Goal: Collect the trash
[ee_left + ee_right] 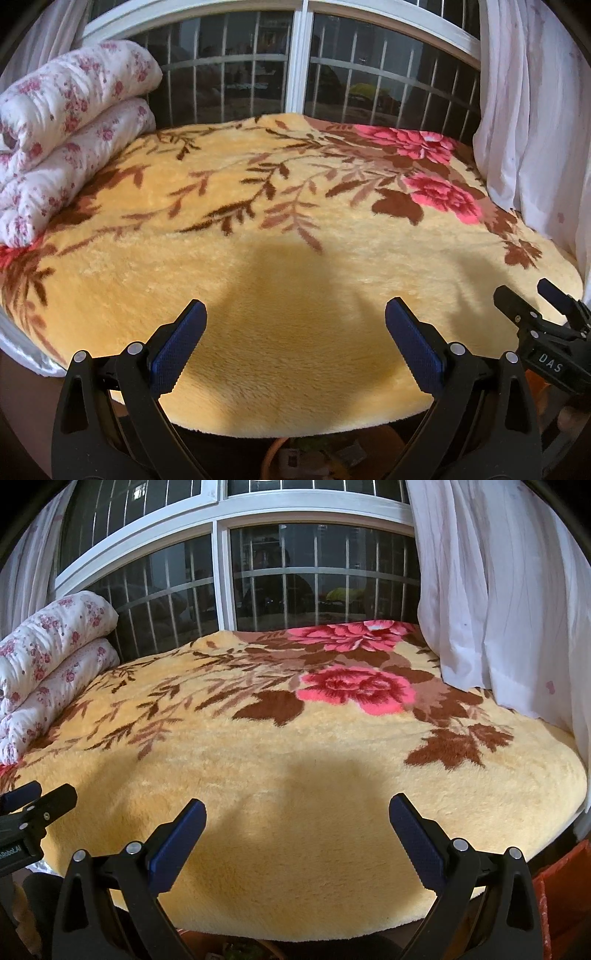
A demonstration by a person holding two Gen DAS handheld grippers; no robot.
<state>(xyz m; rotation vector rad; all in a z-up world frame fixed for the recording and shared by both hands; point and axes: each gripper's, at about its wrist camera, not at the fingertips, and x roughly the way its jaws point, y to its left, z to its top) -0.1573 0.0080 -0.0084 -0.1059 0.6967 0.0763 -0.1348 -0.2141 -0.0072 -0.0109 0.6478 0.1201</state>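
We hold both black blue-padded grippers, left (295, 325) and right (297, 823), spread wide and empty above the plush yellow flowered blanket (258, 258), apparently because no trash shows on it.

Left hand-held gripper (295, 317), black arms, blue textured pads (179, 347), silver screws, right hand-held gripper (297, 812) alike

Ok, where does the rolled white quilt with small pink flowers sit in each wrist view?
Left wrist: the rolled white quilt with small pink flowers fills the upper left, on the yellow plush blanket.
Right wrist: the same quilt sits at the left edge, smaller.
Shared landmark: the white centre window post.
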